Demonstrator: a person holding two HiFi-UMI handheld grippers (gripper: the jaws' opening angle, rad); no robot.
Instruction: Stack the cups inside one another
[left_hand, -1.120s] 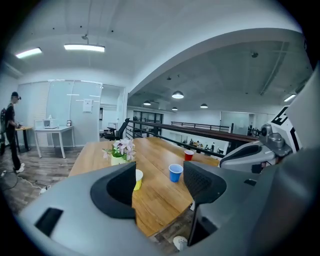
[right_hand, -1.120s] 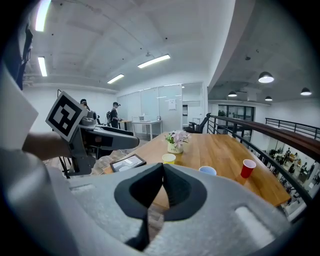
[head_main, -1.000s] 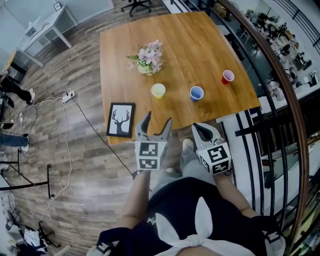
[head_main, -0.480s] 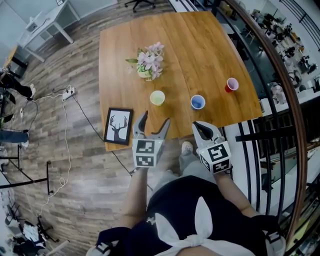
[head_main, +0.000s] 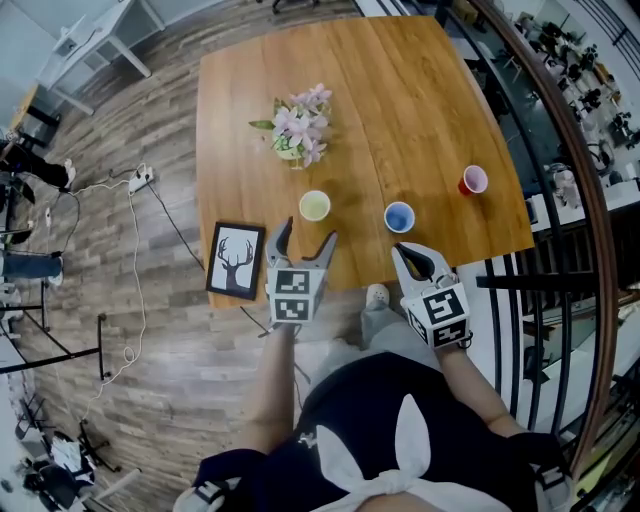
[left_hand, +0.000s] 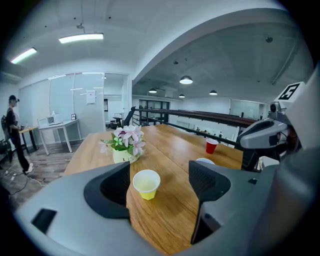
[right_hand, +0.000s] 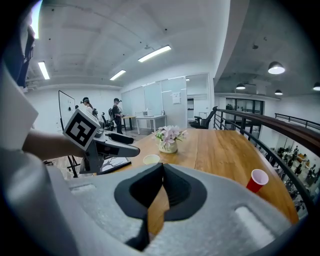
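Three cups stand on the wooden table (head_main: 420, 90) near its front edge: yellow (head_main: 315, 205), blue (head_main: 399, 216) and red (head_main: 473, 180), each apart from the others. My left gripper (head_main: 305, 240) hovers at the table's front edge just short of the yellow cup (left_hand: 146, 183); its jaws are opening and hold nothing. My right gripper (head_main: 408, 254) is shut and empty, just short of the blue cup. In the right gripper view the shut jaws (right_hand: 162, 169) hide the blue cup, while the red cup (right_hand: 258, 180) shows at right.
A pot of pink flowers (head_main: 300, 125) stands behind the yellow cup. A framed deer picture (head_main: 237, 260) lies at the table's front left corner. A railing (head_main: 545, 150) runs along the table's right side. Cables (head_main: 135, 230) trail on the floor at left.
Both grippers have moved forward toward the table's front edge. The left jaws have spread wider. The right jaws stay shut.
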